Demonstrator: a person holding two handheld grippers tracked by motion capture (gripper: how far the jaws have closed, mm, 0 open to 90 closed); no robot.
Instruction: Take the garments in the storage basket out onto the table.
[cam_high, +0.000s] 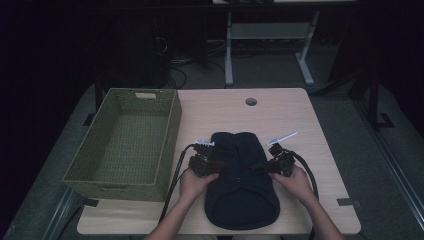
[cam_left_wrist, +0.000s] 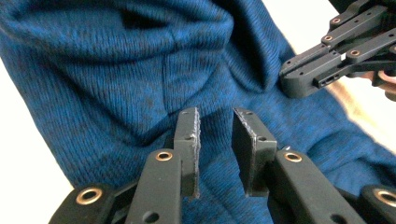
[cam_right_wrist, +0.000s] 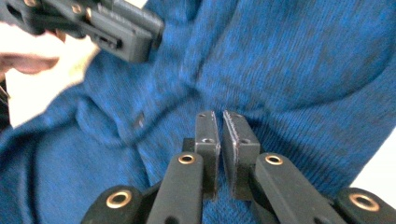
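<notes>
Seen along the left gripper, its two black jaws stand a narrow gap apart with nothing pinched between them; the dark blue ribbed-knit sweater lies directly beneath and ahead of the tips. Along the right gripper, the jaws are nearly together, a thin slit left between the pads (no fold of knit is caught there as far as I can tell), and the same blue fabric spreads under and beyond them.

From the high view, the sweater is folded into a long bundle whose long axis runs from the person's edge of the pale wooden table away toward the far side. The two grippers face each other across its short width, the left at its left flank, the right at its right flank, each about equally close to the cloth. Any next pinch, I judge, depends on each jaw pair meeting the fabric edge just in front of it.

Farther left of the left jaws stands the green woven rectangular basket, beside the sweater.

No brand, label or legible writing shows anywhere.
</notes>
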